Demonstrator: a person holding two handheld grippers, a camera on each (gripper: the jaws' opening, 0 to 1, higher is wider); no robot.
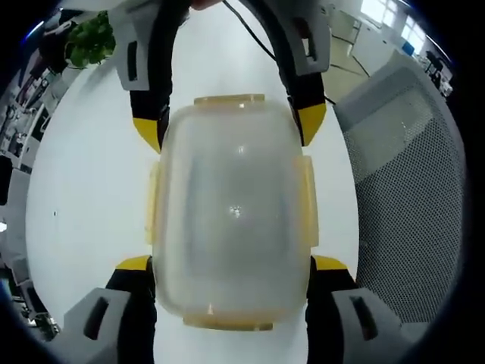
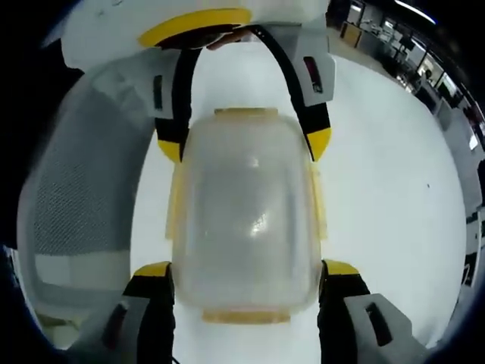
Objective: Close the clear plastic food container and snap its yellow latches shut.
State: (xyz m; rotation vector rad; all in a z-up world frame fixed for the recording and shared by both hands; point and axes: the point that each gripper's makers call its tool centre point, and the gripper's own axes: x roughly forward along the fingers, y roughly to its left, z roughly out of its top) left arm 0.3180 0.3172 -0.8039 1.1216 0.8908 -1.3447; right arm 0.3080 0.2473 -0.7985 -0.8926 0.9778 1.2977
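Note:
A clear plastic food container (image 1: 231, 212) (image 2: 248, 212) rests on the white table (image 1: 83, 189) with its lid on. Pale yellow latches (image 1: 229, 99) (image 2: 246, 112) line all its sides; whether they are snapped down I cannot tell. My left gripper (image 1: 232, 265) straddles the container's near end, jaws wide apart with their yellow tips against its two long sides. The right gripper (image 2: 247, 270) straddles the opposite end the same way. Each gripper also enters the other's view from the top: the right gripper (image 1: 229, 125), the left gripper (image 2: 246, 144).
A grey mesh office chair (image 1: 409, 189) (image 2: 76, 197) stands close beside the table. A black cable (image 1: 254, 34) runs over the table behind the container. A green plant (image 1: 91, 38) and office desks (image 2: 409, 53) lie farther off.

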